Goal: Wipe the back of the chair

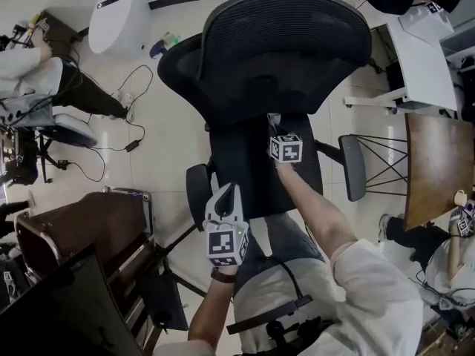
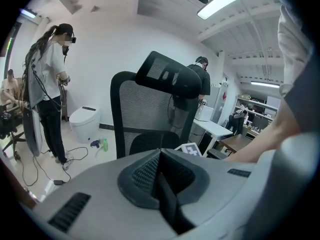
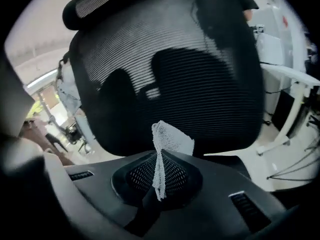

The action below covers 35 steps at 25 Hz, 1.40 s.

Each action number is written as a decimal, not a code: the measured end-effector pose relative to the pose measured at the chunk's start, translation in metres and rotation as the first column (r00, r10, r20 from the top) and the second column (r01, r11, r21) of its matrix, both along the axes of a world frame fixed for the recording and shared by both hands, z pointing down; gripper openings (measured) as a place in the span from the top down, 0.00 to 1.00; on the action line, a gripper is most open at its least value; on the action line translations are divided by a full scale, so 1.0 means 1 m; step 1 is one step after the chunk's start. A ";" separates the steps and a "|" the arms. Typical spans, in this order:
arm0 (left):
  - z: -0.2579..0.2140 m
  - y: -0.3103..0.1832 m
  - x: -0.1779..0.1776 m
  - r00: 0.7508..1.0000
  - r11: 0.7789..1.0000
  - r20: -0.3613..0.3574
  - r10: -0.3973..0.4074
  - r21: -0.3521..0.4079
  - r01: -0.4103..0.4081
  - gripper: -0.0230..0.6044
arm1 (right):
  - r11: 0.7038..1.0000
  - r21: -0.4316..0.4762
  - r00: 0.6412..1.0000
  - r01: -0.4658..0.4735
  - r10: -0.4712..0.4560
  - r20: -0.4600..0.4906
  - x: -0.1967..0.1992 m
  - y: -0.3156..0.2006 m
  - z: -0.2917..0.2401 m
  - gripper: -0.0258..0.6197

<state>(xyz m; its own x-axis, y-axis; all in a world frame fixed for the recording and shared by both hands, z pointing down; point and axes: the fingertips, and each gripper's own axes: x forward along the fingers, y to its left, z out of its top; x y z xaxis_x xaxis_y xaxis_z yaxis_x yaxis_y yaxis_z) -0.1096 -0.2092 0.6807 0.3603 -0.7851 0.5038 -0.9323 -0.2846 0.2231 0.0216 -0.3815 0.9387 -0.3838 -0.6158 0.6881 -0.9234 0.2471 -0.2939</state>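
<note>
A black mesh office chair stands before me, its backrest (image 1: 286,43) and seat (image 1: 260,176) in the head view. The backrest (image 3: 170,69) fills the right gripper view, close ahead. My right gripper (image 1: 274,122) hovers over the seat, shut on a white mesh cloth (image 3: 167,141) that sticks up from the jaws. My left gripper (image 1: 227,199) is held back near the seat's front left corner, jaws shut with nothing between them. The chair back (image 2: 145,114) and headrest (image 2: 167,76) show ahead in the left gripper view.
The chair's armrests (image 1: 355,165) (image 1: 197,191) stick out on both sides. A white round appliance (image 1: 119,17) and cables (image 1: 126,136) lie on the floor at left. A white desk (image 1: 423,58) and wooden table (image 1: 438,165) stand right. People stand nearby (image 2: 47,84).
</note>
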 end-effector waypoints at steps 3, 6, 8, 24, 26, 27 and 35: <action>0.010 -0.006 0.015 1.000 1.000 0.011 0.006 -0.009 -0.006 0.91 | 0.916 0.016 0.916 0.400 -0.400 -0.022 -0.112 0.020 0.013 0.94; 0.027 -0.008 0.035 1.000 1.000 0.020 0.005 -0.024 -0.004 0.91 | 0.792 0.039 0.793 0.609 -0.607 -0.057 -0.158 0.031 0.023 0.94; 0.035 -0.010 0.046 1.000 1.000 0.030 0.003 -0.029 -0.002 0.91 | 0.847 0.024 0.847 0.531 -0.531 -0.009 -0.134 0.011 0.039 0.94; -0.061 0.123 0.107 0.999 0.991 0.034 0.012 0.129 -0.016 0.91 | 0.921 0.349 0.964 -0.175 0.088 0.250 0.158 0.228 -0.246 0.94; -0.080 0.197 0.094 0.998 0.984 0.052 0.043 0.168 -0.051 0.91 | 0.888 0.429 0.961 -0.165 0.048 0.271 0.136 0.316 -0.297 0.94; -0.087 0.235 0.084 0.997 0.979 0.060 0.055 0.192 -0.066 0.91 | 0.871 0.466 0.962 -0.157 0.027 0.273 0.124 0.358 -0.317 0.94; -0.161 0.482 -0.001 0.999 0.965 0.034 0.019 0.259 -0.028 0.91 | 0.828 0.552 0.970 -0.100 -0.042 0.239 0.053 0.612 -0.429 0.94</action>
